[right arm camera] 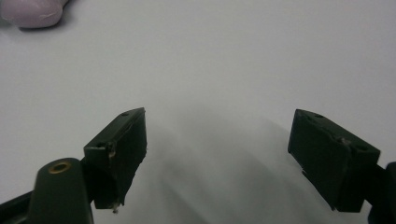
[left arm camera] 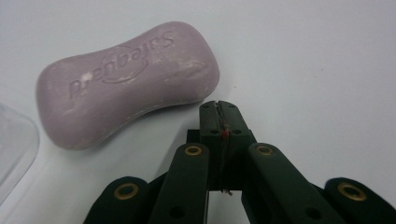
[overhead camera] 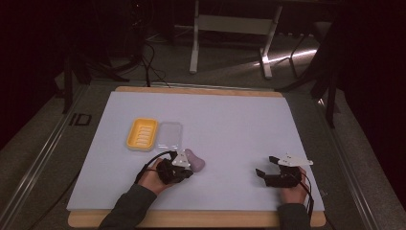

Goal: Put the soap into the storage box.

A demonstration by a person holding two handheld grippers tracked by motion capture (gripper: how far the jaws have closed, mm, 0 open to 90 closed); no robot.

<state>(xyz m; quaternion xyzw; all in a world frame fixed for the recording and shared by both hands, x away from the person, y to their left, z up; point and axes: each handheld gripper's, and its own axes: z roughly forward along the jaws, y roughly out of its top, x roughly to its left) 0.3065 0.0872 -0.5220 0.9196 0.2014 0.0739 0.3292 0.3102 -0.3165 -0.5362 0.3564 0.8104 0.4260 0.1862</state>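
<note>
- Here, low in the high view, we see the left gripper (overhead camera: 184,165) at lower centre-left with its tips just beside the purple soap bar (overhead camera: 195,161), and the right gripper (overhead camera: 266,167) at lower right, well apart from it.
- Nearest in the left gripper view, our left gripper (left arm camera: 219,106) has its jaws pressed together, holding nothing; the soap bar (left arm camera: 126,81) lies flat on the white table (left arm camera: 317,56), filling the upper left of that frame, its near edge just beside the jaw tips.
- In the right gripper view the right gripper (right arm camera: 217,140) stands wide open over bare table, with one end of the soap bar (right arm camera: 30,11) in the top left corner.
- We judge the step to be picking up the soap: we should spread the left jaws first, straddle the bar's narrow waist, and close gently, since soap may slip.
- Farther up the high view sit the yellow soap dish (overhead camera: 142,134) and the clear lid (overhead camera: 170,134) touching side by side, likely the soap's destination.
- The left gripper view alone lets us read the embossed lettering on the bar, along with a corner of the clear lid (left arm camera: 14,149) at lower left; the high view alone gives the dish.
</note>
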